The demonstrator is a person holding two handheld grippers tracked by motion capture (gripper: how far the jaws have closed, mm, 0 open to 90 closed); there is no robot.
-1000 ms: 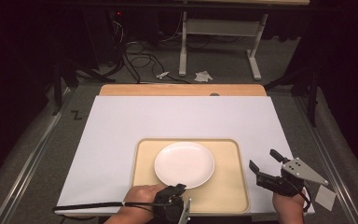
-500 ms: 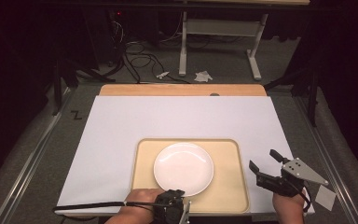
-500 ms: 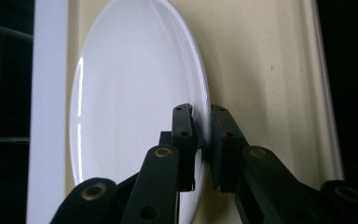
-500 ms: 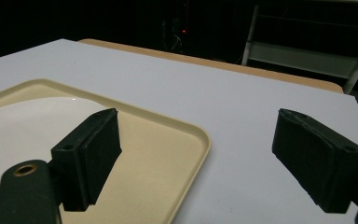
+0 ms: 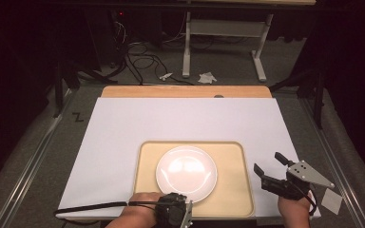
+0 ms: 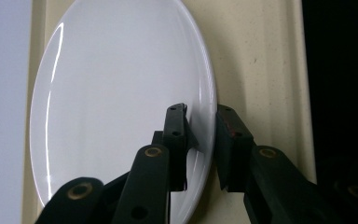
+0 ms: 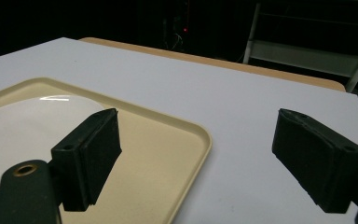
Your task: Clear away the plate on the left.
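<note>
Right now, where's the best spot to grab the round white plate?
Probably its near rim, from the person's side. The round white plate lies flat in the beige tray, so only its thin edge fits between jaws; the left gripper already straddles it there.

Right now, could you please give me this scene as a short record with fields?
surface: white sheet over a wooden table
tray: cream tray lies on the sheet near the person's edge
plate: white plate lies in the tray
left gripper: left gripper straddles the plate's near rim, one jaw over it and one outside; its jaws have just been opening, pads off the rim
right gripper: right gripper is open and empty, right of the tray
</note>
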